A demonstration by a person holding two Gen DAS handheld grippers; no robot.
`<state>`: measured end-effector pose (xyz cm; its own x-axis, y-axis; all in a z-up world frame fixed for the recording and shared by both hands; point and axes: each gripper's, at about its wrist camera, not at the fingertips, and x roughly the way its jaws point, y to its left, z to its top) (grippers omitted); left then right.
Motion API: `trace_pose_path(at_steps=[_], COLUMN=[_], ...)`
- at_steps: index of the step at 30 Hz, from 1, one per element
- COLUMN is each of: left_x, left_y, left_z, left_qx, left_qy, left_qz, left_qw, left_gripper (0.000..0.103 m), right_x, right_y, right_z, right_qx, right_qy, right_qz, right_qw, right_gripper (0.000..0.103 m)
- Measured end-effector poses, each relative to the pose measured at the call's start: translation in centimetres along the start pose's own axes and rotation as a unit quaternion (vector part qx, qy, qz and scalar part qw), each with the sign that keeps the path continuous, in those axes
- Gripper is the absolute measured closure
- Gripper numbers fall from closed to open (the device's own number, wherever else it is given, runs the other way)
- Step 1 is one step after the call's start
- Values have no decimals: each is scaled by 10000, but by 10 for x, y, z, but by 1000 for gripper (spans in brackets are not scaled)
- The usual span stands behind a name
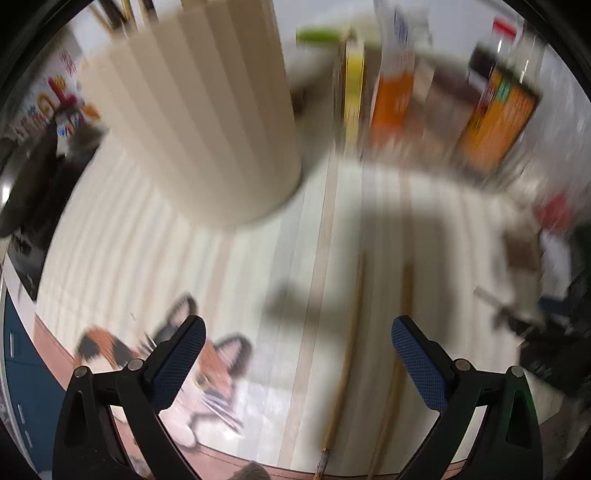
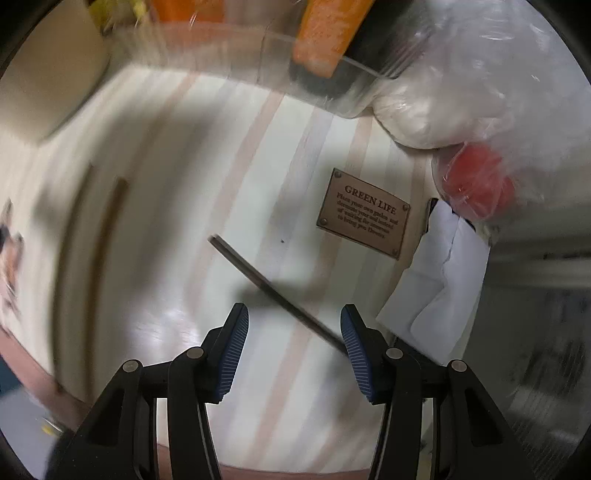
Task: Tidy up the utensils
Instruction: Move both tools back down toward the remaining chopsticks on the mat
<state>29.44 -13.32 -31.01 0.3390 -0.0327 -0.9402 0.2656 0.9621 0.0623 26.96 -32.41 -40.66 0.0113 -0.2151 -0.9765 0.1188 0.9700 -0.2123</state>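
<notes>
In the left wrist view, a cream ribbed utensil holder (image 1: 195,122) stands on the striped mat (image 1: 258,266), with dark utensil handles (image 1: 122,14) sticking out of its top. Two bamboo chopsticks (image 1: 347,369) lie on the mat between my left gripper's fingers, nearer the right one. My left gripper (image 1: 297,334) is open and empty, above the mat. In the right wrist view, a pair of dark chopsticks (image 2: 266,284) lies diagonally on the mat (image 2: 184,206). My right gripper (image 2: 293,315) is open just above their near end, with its right finger close to them.
Orange and yellow packets (image 1: 391,99) and a clear container (image 1: 498,107) stand at the back. A cat picture (image 1: 199,369) is on the mat's near left. A brown "GREEN LIFE" label (image 2: 364,214), white paper (image 2: 439,288) and plastic bags (image 2: 476,110) lie at right.
</notes>
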Motion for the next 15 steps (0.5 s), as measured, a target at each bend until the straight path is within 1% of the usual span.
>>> trace_pose_path(at_steps=[2, 4, 5, 6, 7, 8, 10, 11, 12, 14, 15], left_x=[12, 18, 20, 21, 23, 23, 25, 27, 27, 30, 32], left_y=[-2, -2, -1, -1, 1, 1, 1, 0, 0, -2, -2], left_z=[-8, -14, -15, -17, -19, -20, -21, -20, -21, -23, -24], left_qx=[-10, -57, -78, -96, -114, -117, -104, -91, -81, -29, -10], left_qy=[163, 251, 272, 305, 324, 338, 389, 395, 392, 419, 443], left_qz=[27, 31, 22, 17, 21, 31, 23, 28, 38, 77, 80], left_qw=[9999, 9997, 9996, 9995, 9994, 9994, 9992, 9992, 9992, 9991, 9990], left_gripper=[0, 0, 0, 0, 0, 0, 0, 0, 0, 0, 0], right_x=[12, 23, 23, 25, 27, 29, 29, 27, 25, 29, 31], right_y=[0, -5, -8, -13, -18, -21, -24, -26, -30, -41, -44], right_z=[-3, -7, -9, -10, -12, -13, -14, -14, -13, -13, -14], right_qx=[-143, -101, -25, 93, 279, 390, 692, 825, 1121, 1859, 2071], right_qy=[159, 279, 196, 218, 246, 290, 289, 266, 239, 464, 494], right_qz=[-85, 51, 140, 327, 606, 741, 736, 789, 1000, 1804, 2027], right_qw=[9997, 9995, 9997, 9992, 9975, 9961, 9945, 9931, 9884, 9648, 9558], right_gripper=[49, 50, 51, 61, 69, 78, 80, 90, 103, 103, 103])
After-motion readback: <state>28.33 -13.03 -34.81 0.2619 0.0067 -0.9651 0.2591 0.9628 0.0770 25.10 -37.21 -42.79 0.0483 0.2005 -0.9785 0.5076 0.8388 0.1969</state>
